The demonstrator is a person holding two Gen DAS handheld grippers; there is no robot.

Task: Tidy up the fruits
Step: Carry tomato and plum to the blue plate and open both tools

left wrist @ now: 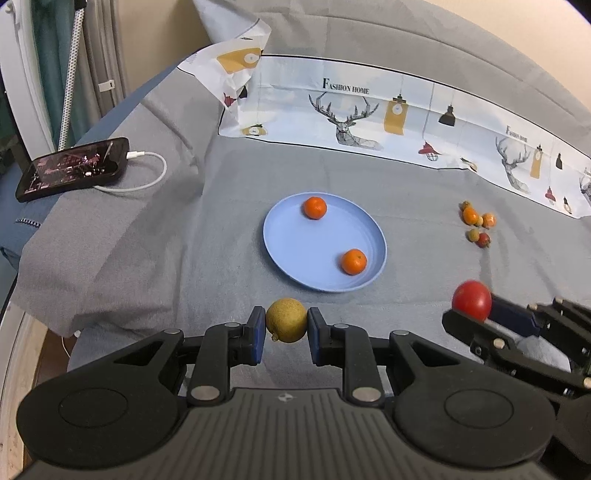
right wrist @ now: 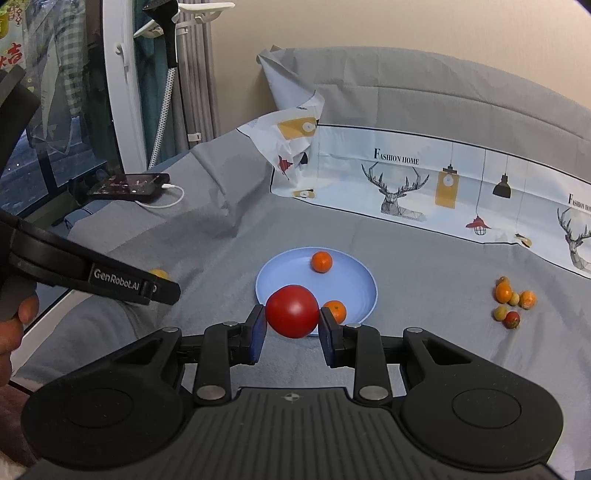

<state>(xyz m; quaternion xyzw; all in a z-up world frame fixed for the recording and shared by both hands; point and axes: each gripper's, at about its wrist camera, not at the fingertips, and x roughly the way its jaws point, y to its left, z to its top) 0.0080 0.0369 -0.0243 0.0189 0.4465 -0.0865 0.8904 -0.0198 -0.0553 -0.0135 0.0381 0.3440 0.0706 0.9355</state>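
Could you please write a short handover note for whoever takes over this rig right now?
Left gripper: shut on the lemon, short of the plate.
Right gripper: shut on the tomato, near the plate's front rim.
Done: two oranges lie on the plate.
Left: place the lemon and tomato, then sort the small fruits clustered on the cloth to the right.

You are working in a home, most likely a bedroom; the surface before you is soft and draped in a creased grey sheet [left wrist: 155, 258], with a printed cloth [right wrist: 443, 184] reading "Fashion Home", patterned with deer heads and lamps, laid along its far side. A smartphone [left wrist: 74, 168] lies charging on a white cable [left wrist: 155, 173] at the left edge; behind it hang curtains [right wrist: 199, 74], a white rack [right wrist: 184, 14] with clothing, and a dark window [right wrist: 44, 147].
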